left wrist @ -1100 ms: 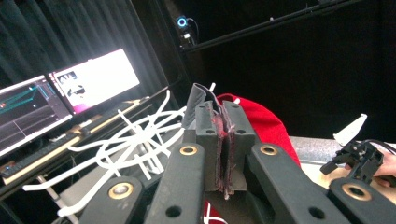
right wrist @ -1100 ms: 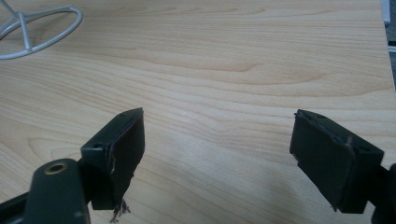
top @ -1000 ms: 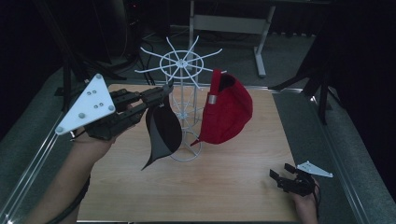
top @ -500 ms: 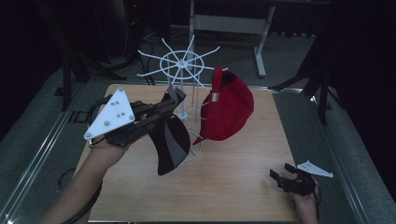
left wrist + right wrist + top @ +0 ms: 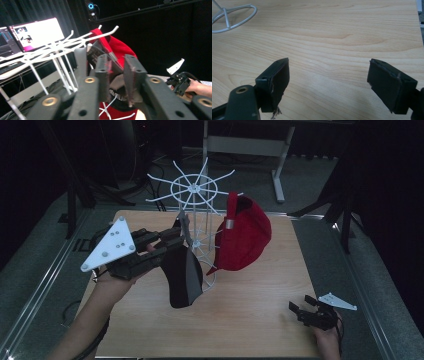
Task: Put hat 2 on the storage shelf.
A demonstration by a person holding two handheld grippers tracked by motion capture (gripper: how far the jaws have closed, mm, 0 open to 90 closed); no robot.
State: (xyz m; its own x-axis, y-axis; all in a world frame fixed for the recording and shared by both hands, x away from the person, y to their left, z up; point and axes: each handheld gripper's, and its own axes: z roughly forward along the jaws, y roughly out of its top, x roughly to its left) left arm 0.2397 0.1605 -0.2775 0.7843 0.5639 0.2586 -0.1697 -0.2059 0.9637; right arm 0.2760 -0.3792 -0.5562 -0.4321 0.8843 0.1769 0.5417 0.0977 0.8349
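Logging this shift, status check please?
Left gripper shut on black cap beside white rack. Right gripper open, low. Red cap hangs there.

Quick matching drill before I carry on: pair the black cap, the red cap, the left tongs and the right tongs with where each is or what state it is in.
Things:
1. black cap
2. red cap
3. left tongs
4. right tongs

States:
A. open, low over the bare table
B. hanging on the white rack
C. shut on a cap
D. held off the table, beside the rack

Pairs: 1-D, 2-B, 3-C, 4-A
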